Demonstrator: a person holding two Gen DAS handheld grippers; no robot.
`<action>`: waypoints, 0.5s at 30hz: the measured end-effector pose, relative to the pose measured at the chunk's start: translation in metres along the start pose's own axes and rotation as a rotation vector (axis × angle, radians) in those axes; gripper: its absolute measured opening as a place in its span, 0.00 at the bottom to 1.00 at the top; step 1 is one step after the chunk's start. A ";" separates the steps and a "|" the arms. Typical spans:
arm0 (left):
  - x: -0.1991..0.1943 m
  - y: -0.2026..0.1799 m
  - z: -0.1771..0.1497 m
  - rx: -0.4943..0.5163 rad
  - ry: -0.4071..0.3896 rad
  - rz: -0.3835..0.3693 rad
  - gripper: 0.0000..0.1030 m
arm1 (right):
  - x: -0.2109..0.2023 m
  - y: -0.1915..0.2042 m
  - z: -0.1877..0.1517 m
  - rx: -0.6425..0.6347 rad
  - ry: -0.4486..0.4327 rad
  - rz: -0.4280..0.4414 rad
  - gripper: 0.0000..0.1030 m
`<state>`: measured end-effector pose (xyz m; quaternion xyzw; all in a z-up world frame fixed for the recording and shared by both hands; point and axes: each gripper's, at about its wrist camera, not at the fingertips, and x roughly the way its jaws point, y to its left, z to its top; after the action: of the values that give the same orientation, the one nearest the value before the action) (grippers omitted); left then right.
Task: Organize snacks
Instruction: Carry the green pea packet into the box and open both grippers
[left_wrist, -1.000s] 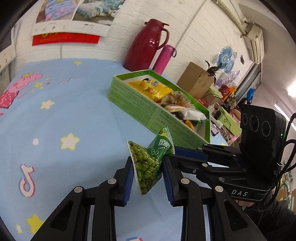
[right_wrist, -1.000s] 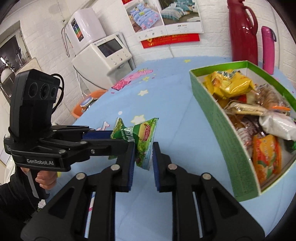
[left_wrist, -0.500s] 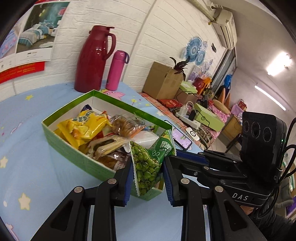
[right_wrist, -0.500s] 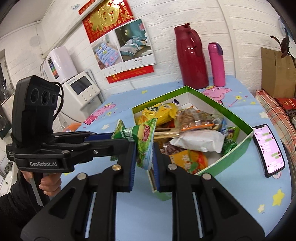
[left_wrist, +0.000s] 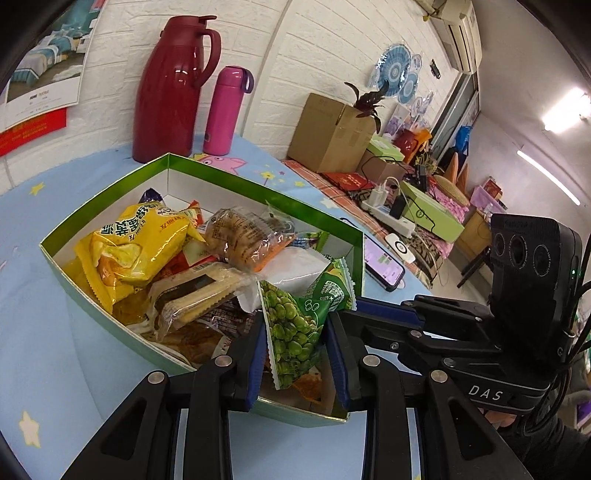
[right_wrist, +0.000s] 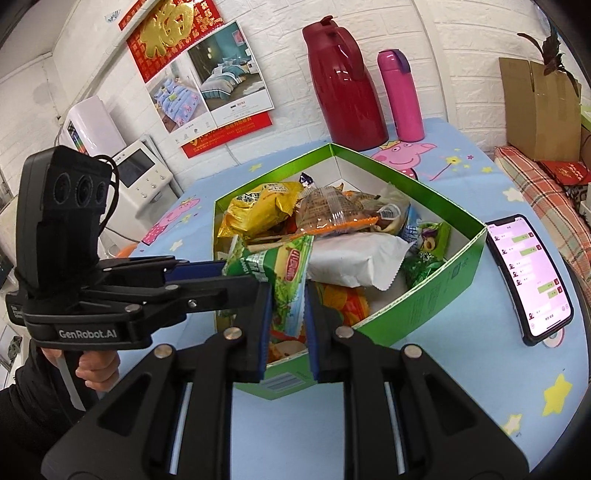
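Two grippers hold one green pea snack packet (left_wrist: 295, 332) between them, above the near corner of the green snack box (right_wrist: 436, 284). The left gripper (left_wrist: 297, 350) has its blue-padded jaws narrowed onto the packet's lower part, which shows printed green peas and the figure "80". The right gripper (right_wrist: 288, 317) has its jaws narrowed onto the same packet (right_wrist: 284, 273), whose face here carries red Chinese characters that cannot be read clearly.

Housing markings: in the left wrist view the right gripper's body (left_wrist: 487, 369) reads "DAS"; in the right wrist view the left gripper's body (right_wrist: 88, 317) reads "GenRobot.AI". A hand (right_wrist: 98, 373) grips its handle.

The box is open-topped, white inside, and full of packets. A yellow bag (left_wrist: 136, 243) with Chinese lettering lies at the far left; a clear wrapper with an orange edge (right_wrist: 332, 214) lies at centre; a white pouch (right_wrist: 354, 262) lies beside it.

The box stands on a blue tablecloth (right_wrist: 461, 387) printed with stars and a pink cartoon pig. A phone (right_wrist: 528, 280) with a lit chat screen lies just right of the box. A red thermos jug (right_wrist: 343, 85) and a pink flask (right_wrist: 402, 96) stand behind the box against the white brick wall. A wall calendar (right_wrist: 207, 77) bears a large gold "福".
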<state>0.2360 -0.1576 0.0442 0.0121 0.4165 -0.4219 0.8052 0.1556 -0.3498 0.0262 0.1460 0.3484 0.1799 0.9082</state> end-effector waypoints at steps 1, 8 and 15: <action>0.002 0.001 0.000 0.002 -0.005 0.030 0.31 | 0.000 -0.001 -0.001 -0.002 -0.006 -0.004 0.20; -0.008 0.015 -0.004 -0.061 -0.079 0.157 0.84 | -0.005 -0.001 -0.003 -0.044 -0.061 -0.081 0.66; -0.019 0.018 -0.011 -0.120 -0.091 0.294 0.87 | -0.013 0.002 -0.008 -0.011 -0.069 -0.088 0.82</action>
<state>0.2350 -0.1293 0.0443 0.0057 0.3979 -0.2741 0.8755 0.1407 -0.3523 0.0286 0.1317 0.3219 0.1368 0.9275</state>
